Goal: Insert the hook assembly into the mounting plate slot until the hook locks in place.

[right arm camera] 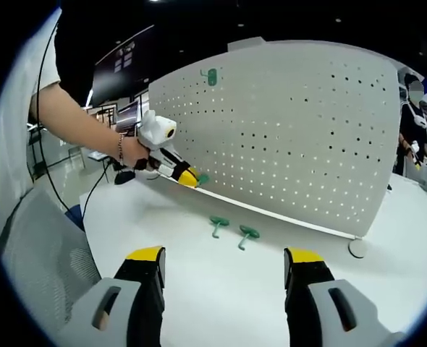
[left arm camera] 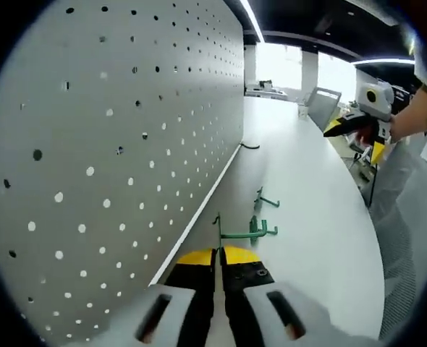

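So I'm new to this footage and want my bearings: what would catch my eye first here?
The big white pegboard standing upright on the white table, with one green hook already mounted near its top. Two more green hooks lie on the table in front of it. The left gripper reaches near the board's base, jaws shut, while the right gripper hangs open.

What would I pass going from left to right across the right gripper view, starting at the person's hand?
Hand → left claw → first green hook → second green hook → round disc at the pegboard's foot.
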The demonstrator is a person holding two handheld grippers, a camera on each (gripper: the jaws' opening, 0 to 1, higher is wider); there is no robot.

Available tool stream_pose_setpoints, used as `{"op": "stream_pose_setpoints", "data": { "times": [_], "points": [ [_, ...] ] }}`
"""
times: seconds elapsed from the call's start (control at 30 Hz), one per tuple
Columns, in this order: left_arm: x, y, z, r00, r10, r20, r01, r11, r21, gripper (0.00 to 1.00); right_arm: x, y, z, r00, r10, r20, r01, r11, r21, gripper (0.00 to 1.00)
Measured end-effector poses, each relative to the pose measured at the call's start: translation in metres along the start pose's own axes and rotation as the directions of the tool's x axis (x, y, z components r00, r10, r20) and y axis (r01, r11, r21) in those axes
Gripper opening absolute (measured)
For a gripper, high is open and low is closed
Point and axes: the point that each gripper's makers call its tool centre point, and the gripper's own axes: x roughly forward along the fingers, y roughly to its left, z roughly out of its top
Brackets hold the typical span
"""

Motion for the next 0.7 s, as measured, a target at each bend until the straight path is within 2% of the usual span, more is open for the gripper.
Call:
{"op": "stream_pose_setpoints", "data": {
  "times": [0.7],
  "points": [
    [-0.021, -0.01, 0.017, 0.992, 0.052, 0.117, -0.044, 0.997, -0.064, 0.02, -0.001, 0.006, 0.006, 1.0, 0.01, 0.012, -0.01, 1.0, 0.001, 0.69]
  ]
}}
